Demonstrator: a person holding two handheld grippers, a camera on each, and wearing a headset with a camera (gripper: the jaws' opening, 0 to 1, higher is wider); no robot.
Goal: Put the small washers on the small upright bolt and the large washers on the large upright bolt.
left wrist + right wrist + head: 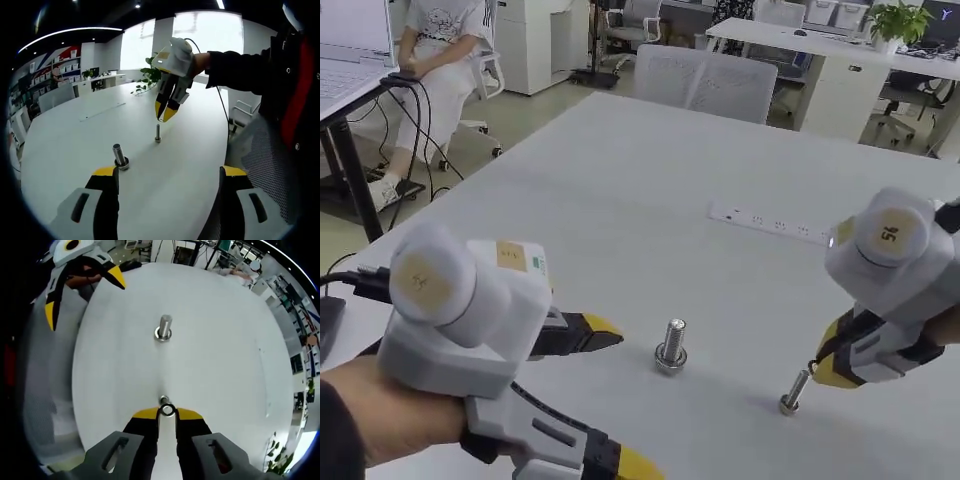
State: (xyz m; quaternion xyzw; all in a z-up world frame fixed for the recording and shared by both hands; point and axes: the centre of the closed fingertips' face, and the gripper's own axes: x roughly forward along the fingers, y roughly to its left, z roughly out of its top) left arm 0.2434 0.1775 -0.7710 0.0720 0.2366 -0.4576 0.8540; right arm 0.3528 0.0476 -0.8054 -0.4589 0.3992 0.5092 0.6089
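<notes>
1. Steel large bolt point(671, 343) stands upright on the white desk point(620, 200), with a wider ring of metal at its foot (its own head or a washer, I cannot tell).
2. Near the large bolt, on the side toward my right hand, the small bolt point(793, 392) stands upright on the desk as well.
3. My right hand-held gripper point(168, 413) is clenched on a small washer point(167, 410), its jaws close together, and holds the washer right at the top of the small bolt. I cannot tell whether the washer is over the tip.
4. My left hand-held gripper point(169, 172) is released, with its jaws spread wide and nothing between them. It hangs near the large bolt, on the side away from the small bolt.
5. Beyond the large bolt and well apart from it, a white power strip point(770, 223) lies flat on the desk.
</notes>
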